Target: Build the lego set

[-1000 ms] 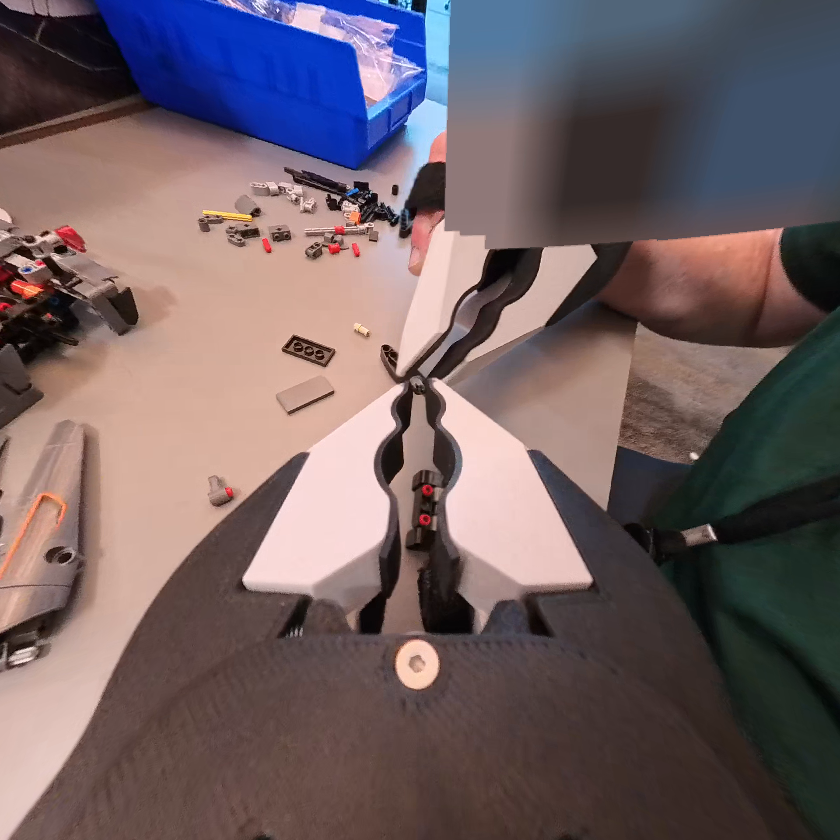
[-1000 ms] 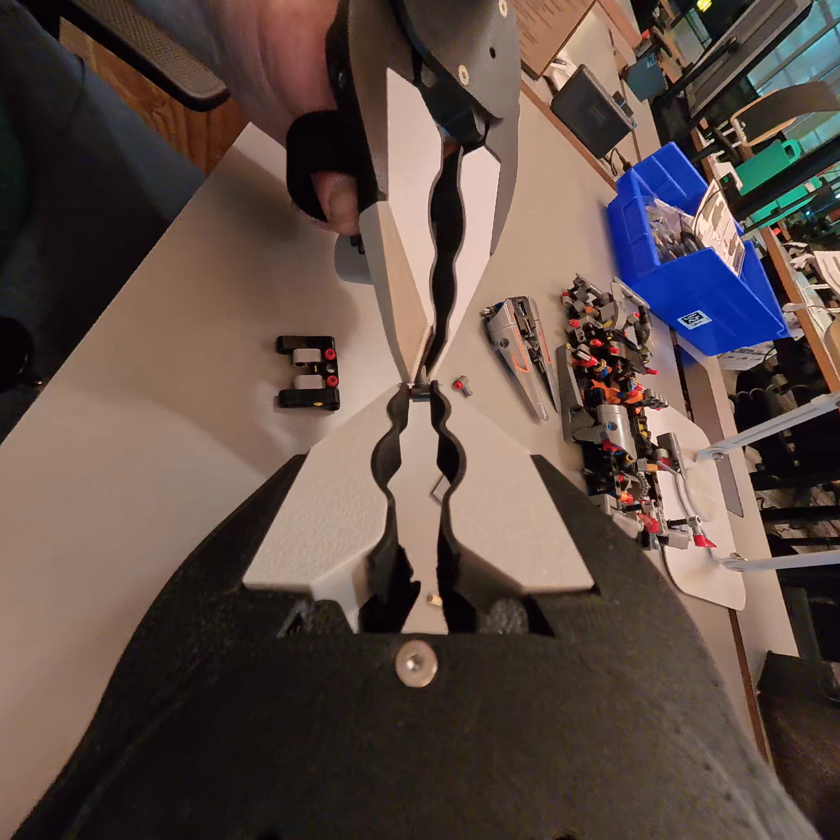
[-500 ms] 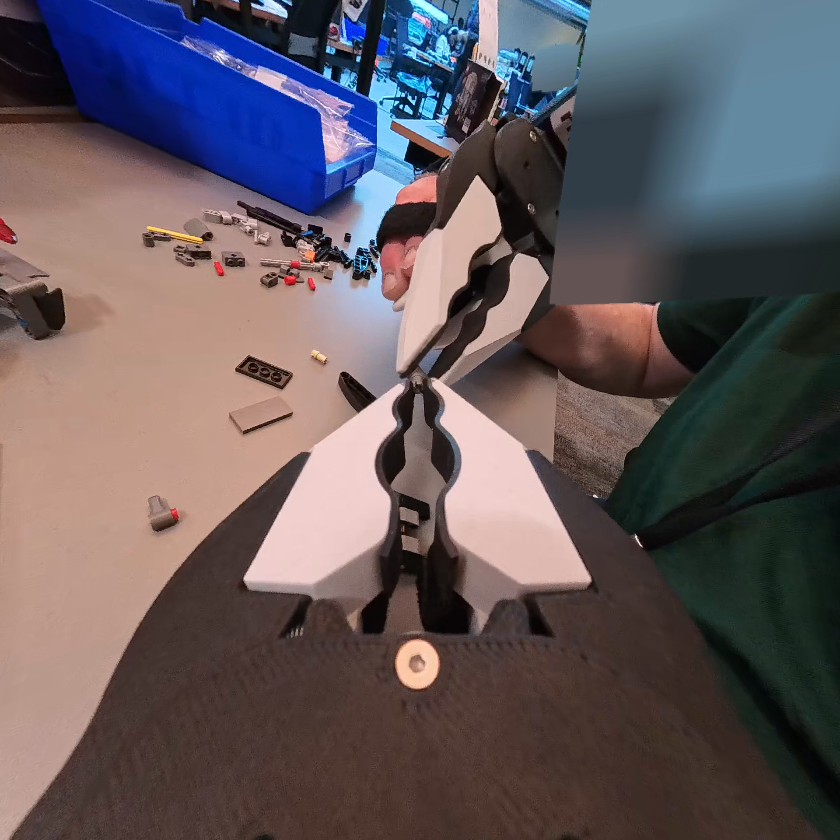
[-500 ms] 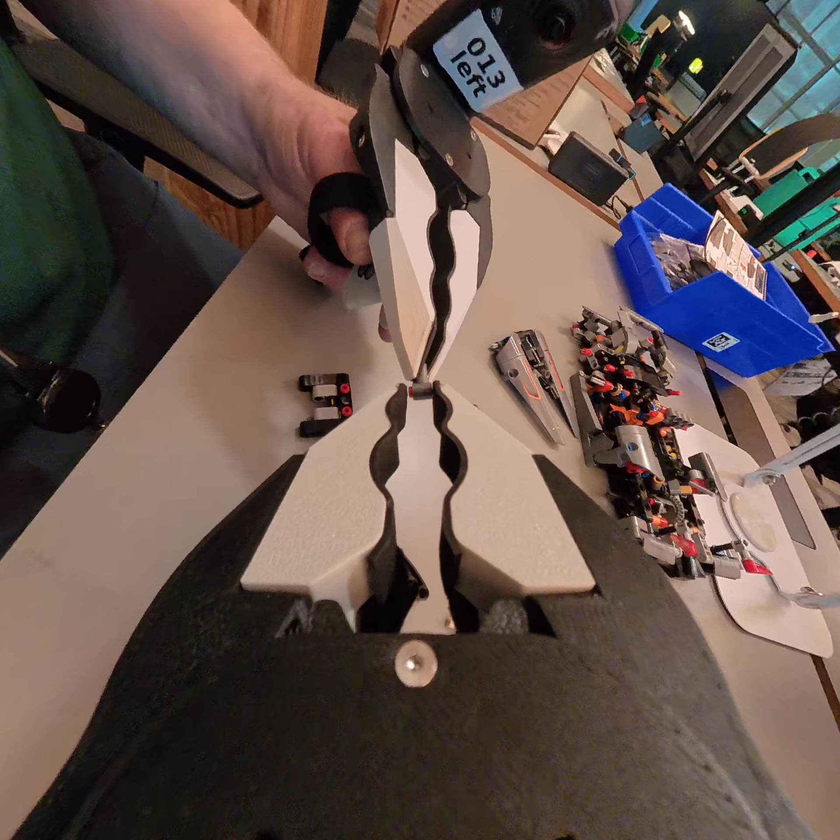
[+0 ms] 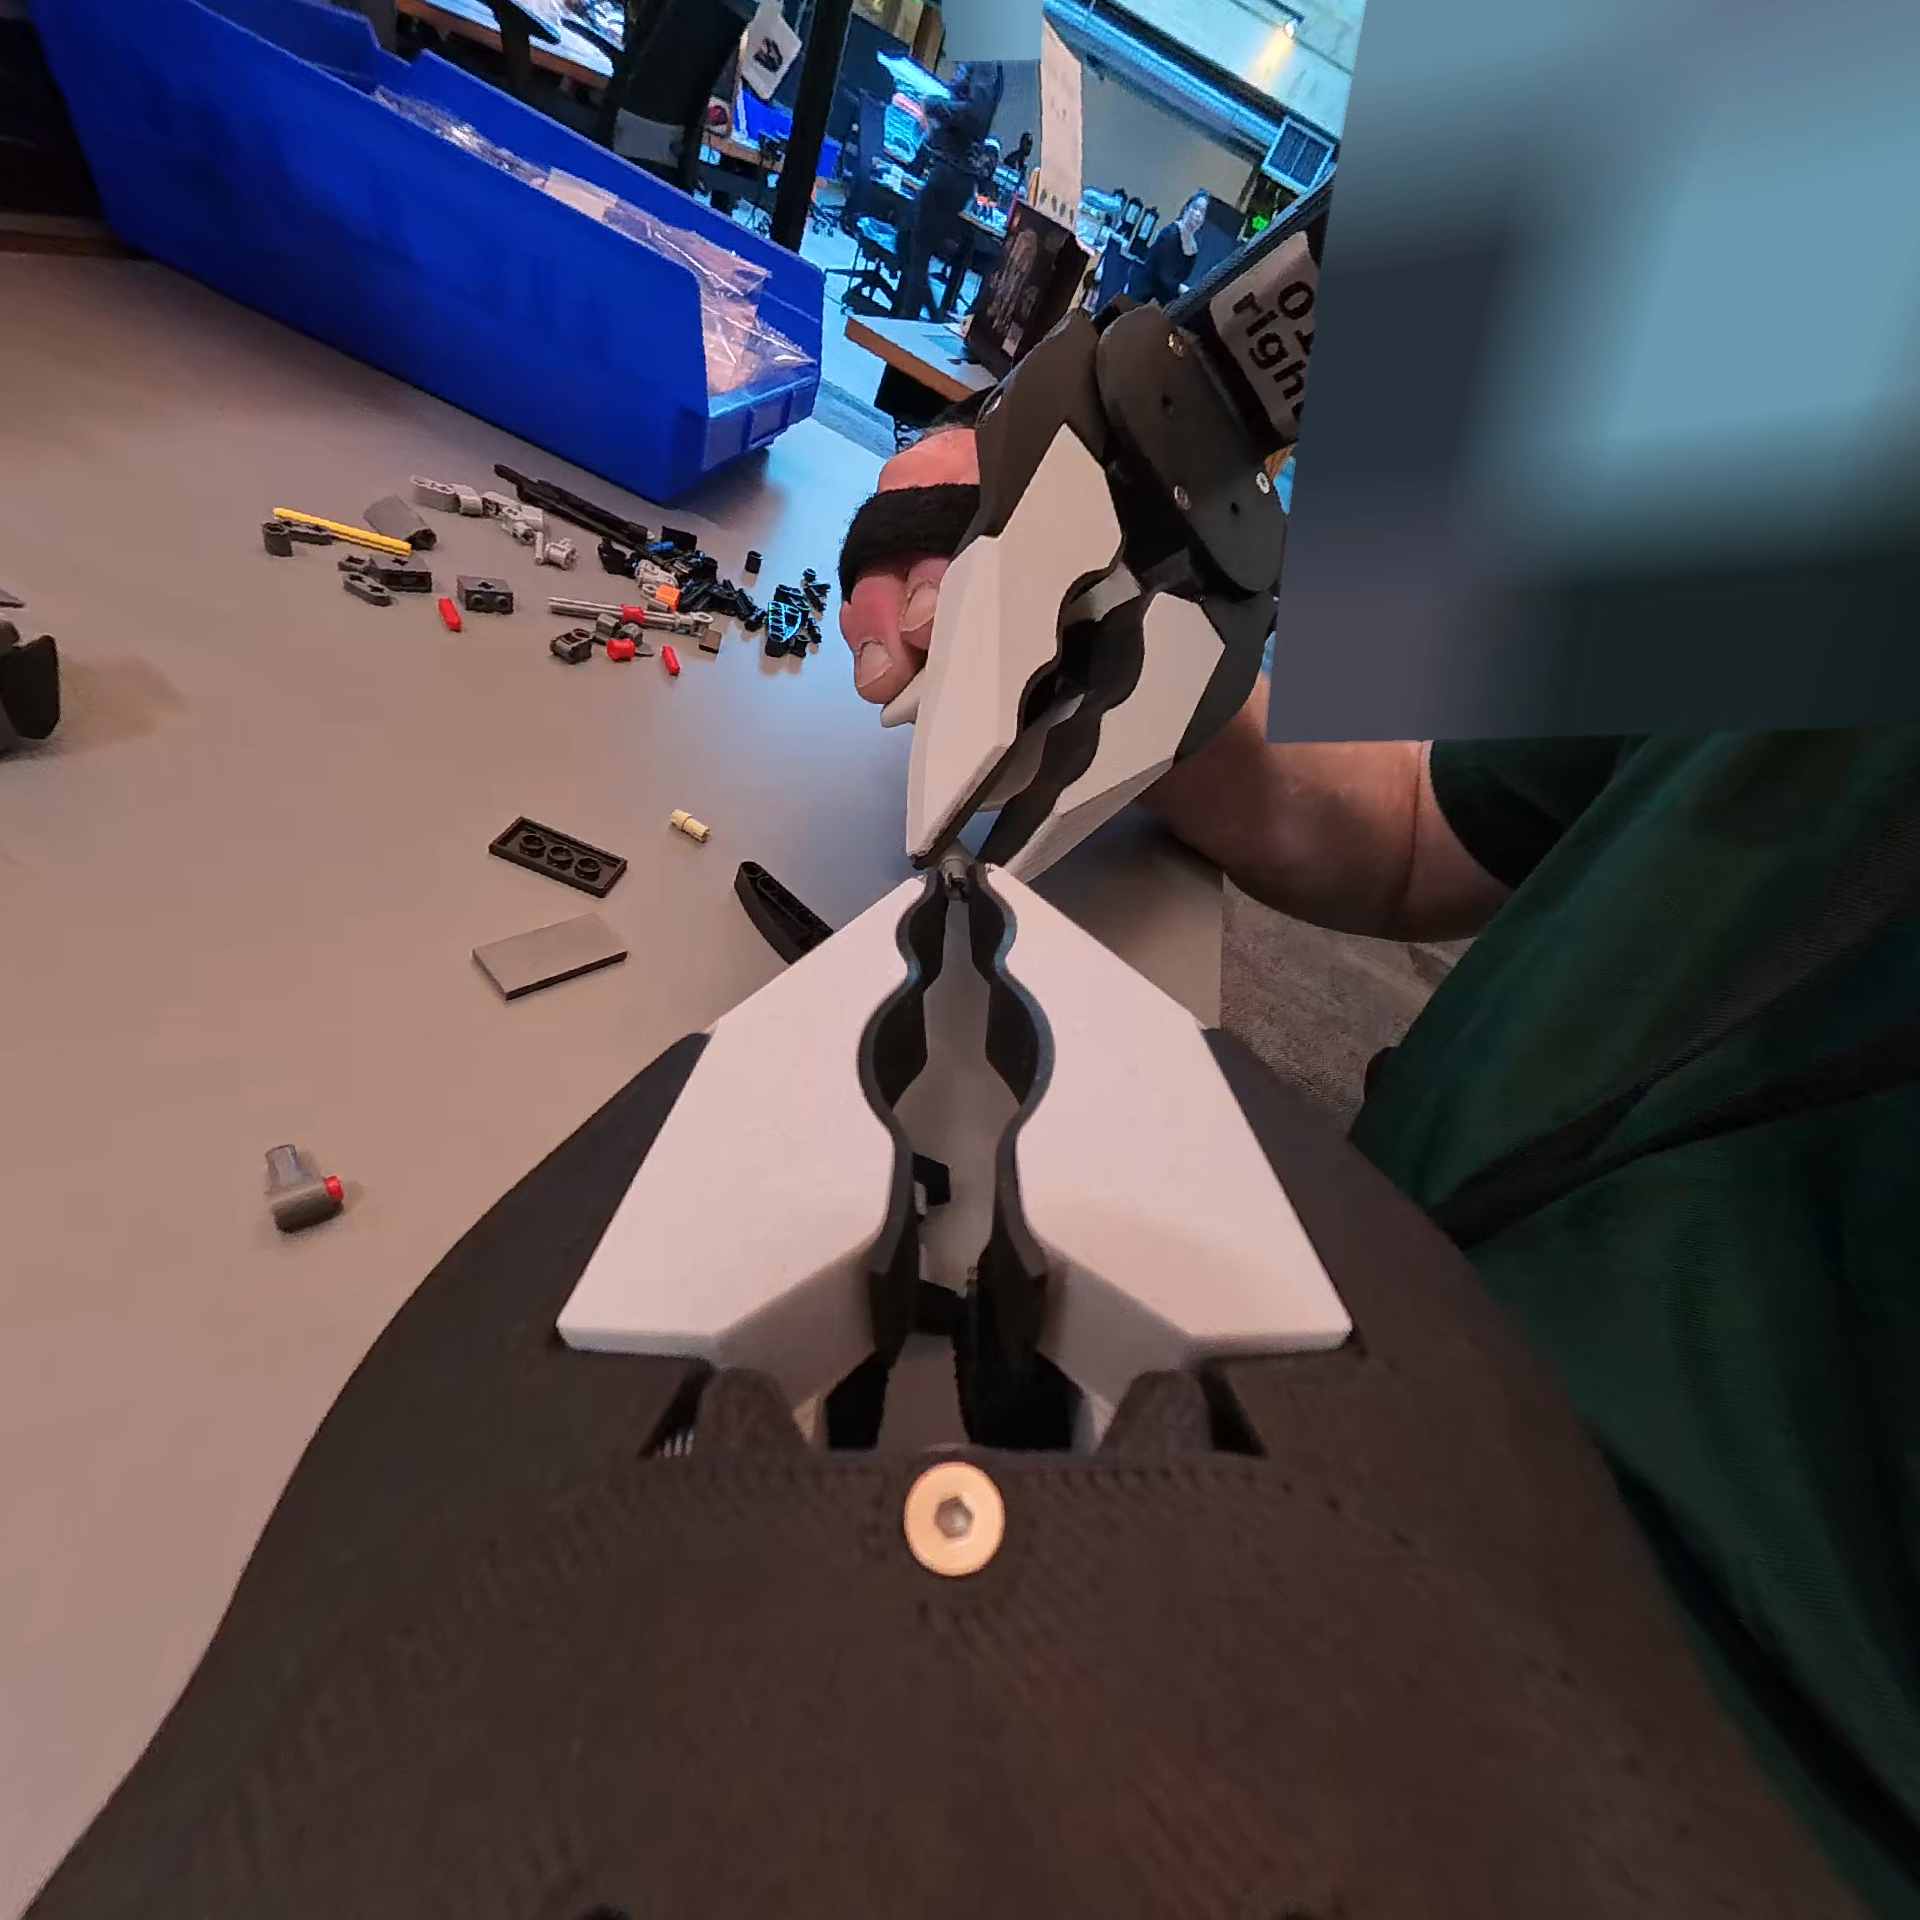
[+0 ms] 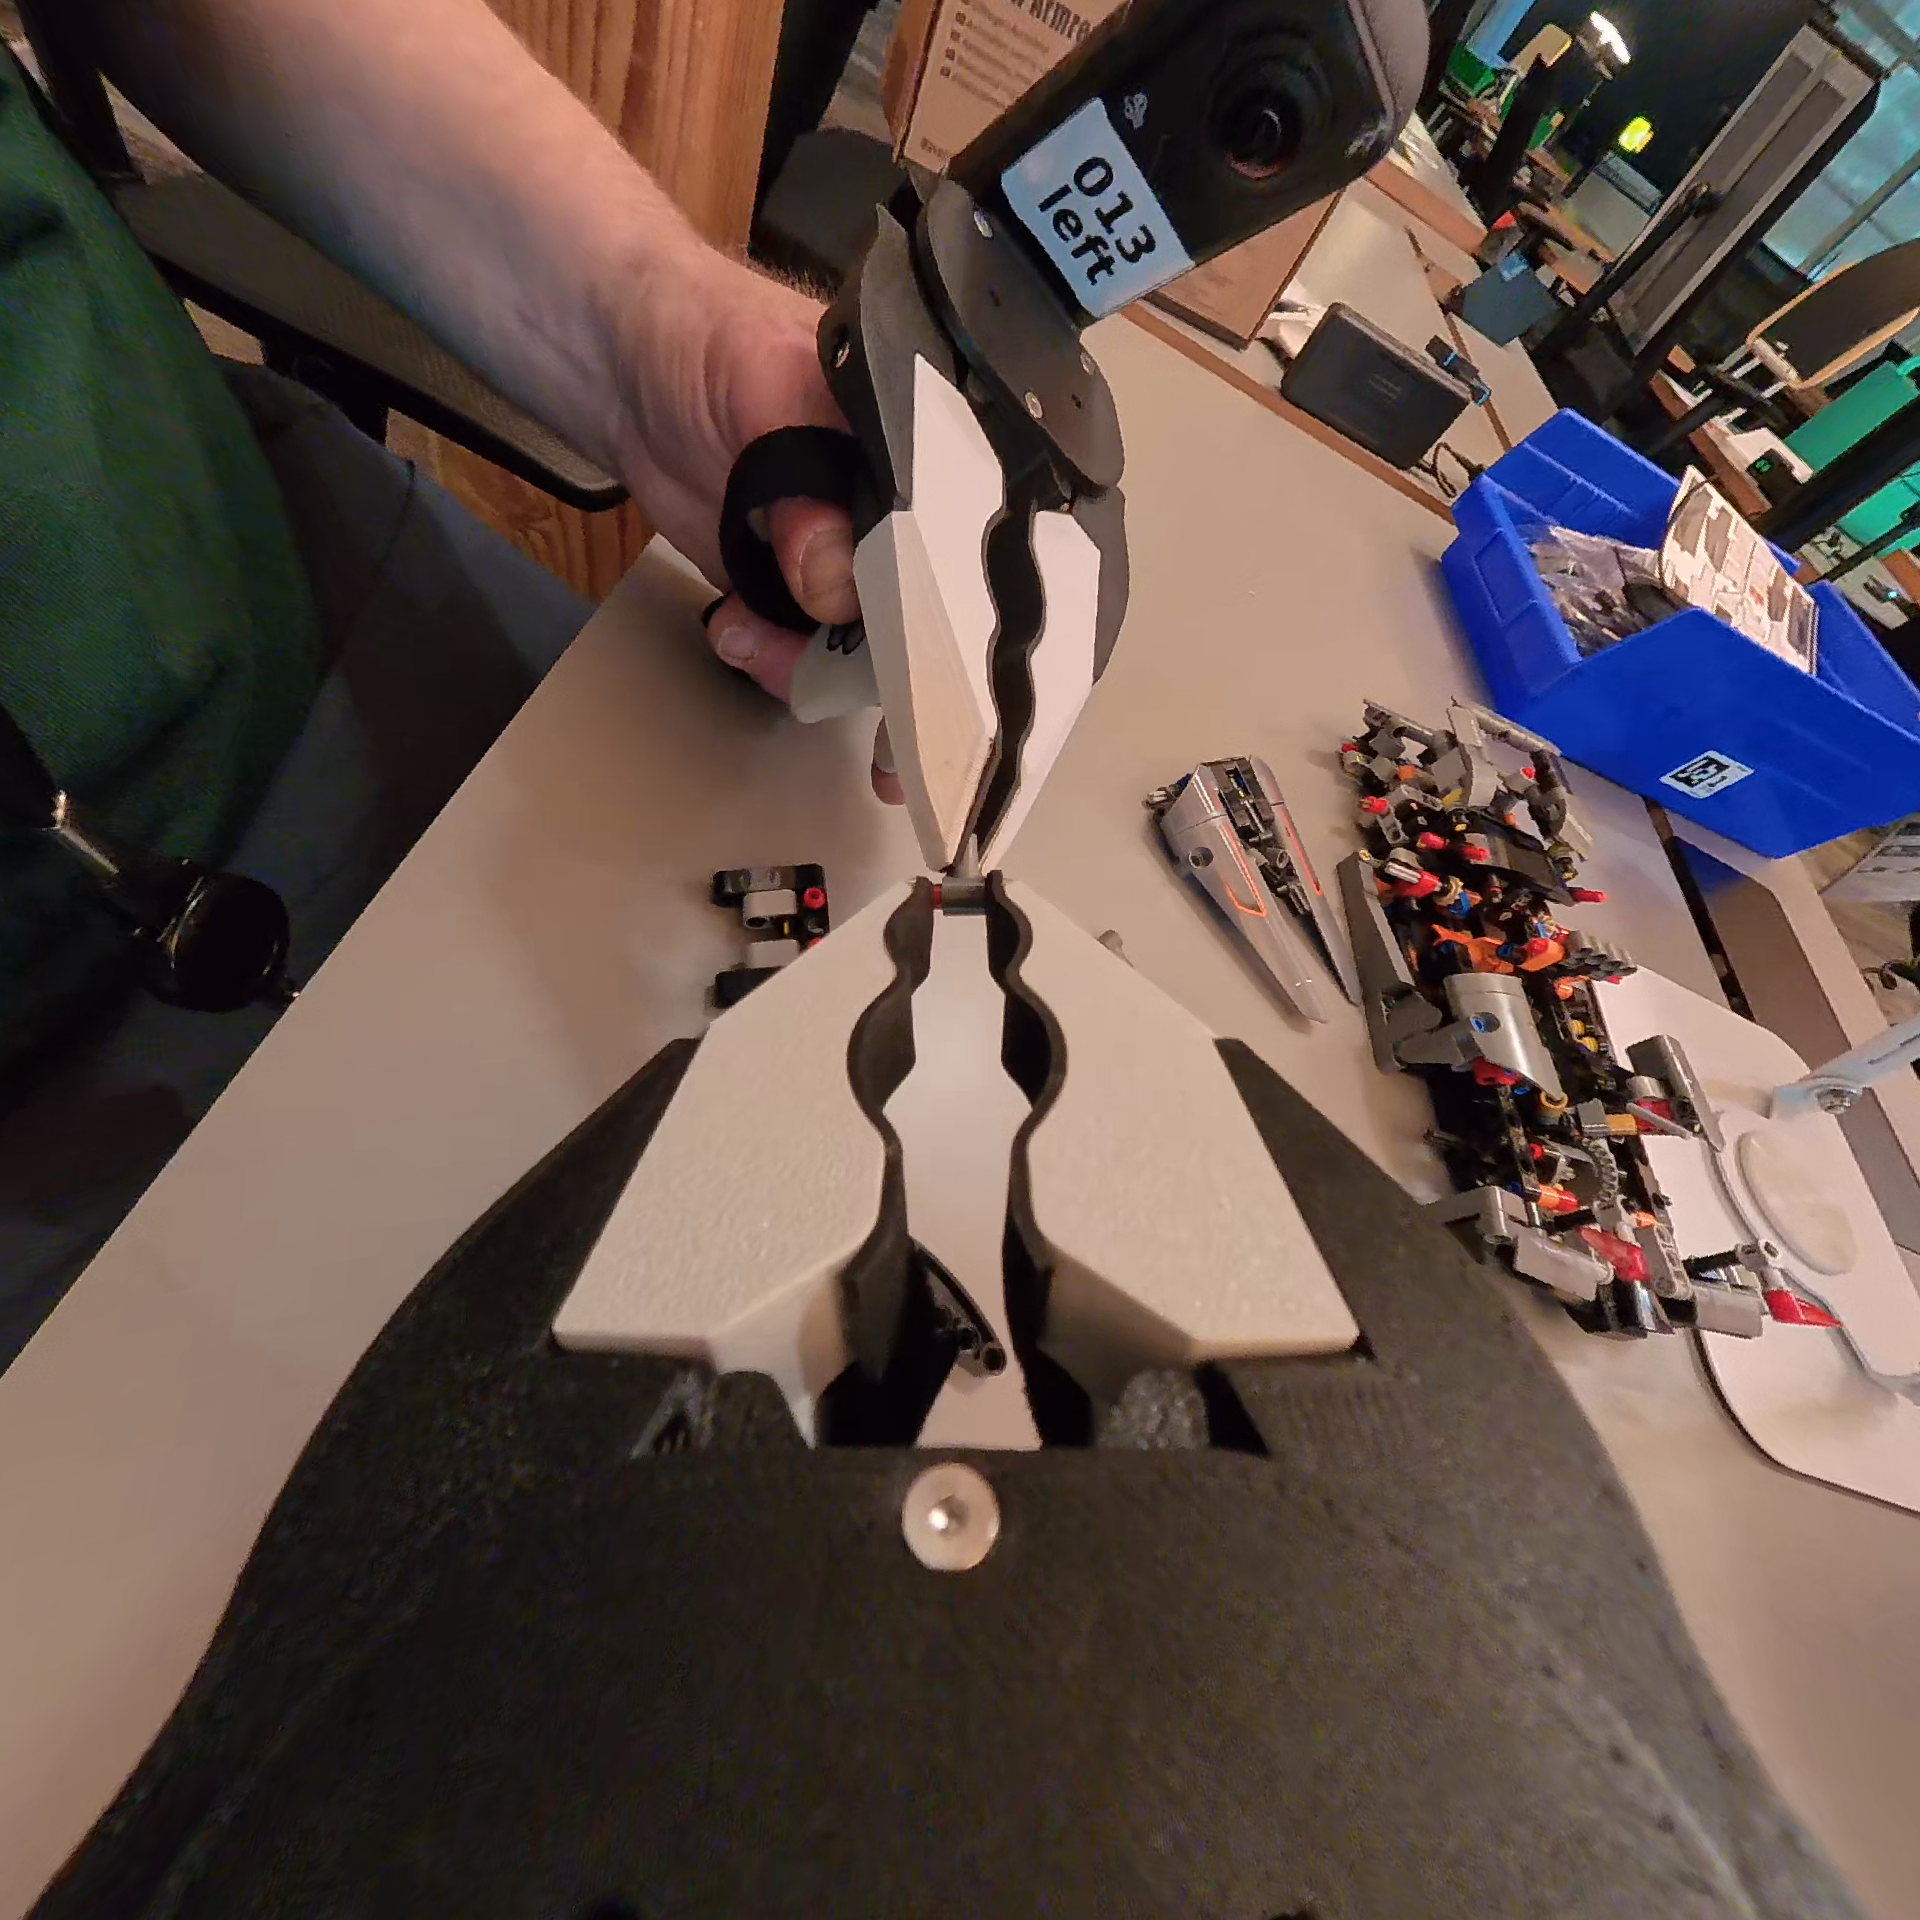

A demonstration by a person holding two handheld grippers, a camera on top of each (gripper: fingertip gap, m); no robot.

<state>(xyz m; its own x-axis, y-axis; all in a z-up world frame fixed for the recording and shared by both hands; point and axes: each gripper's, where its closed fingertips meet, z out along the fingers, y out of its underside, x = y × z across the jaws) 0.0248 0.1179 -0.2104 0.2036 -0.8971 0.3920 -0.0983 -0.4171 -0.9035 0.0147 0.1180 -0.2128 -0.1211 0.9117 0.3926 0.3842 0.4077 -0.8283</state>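
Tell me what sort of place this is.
Probably a shared workshop or lab: a grey worktable strewn with small plastic building parts, a blue plastic storage bin, and further desks with seated people behind.

Even indoor light, sharp centres, strong wide-angle bending at the edges.

In the left wrist view, daylight fills the far windows and throws a pale sheen on the grey surface (image 5: 312, 935); the loose bricks cast short, soft shadows. The right wrist view is warmer and dimmer, with the surface (image 6: 520, 1039) looking beige. Straight lines bow toward the frame borders, and the black gripper bodies nearest the lens look slightly soft. Distant rooms blur.
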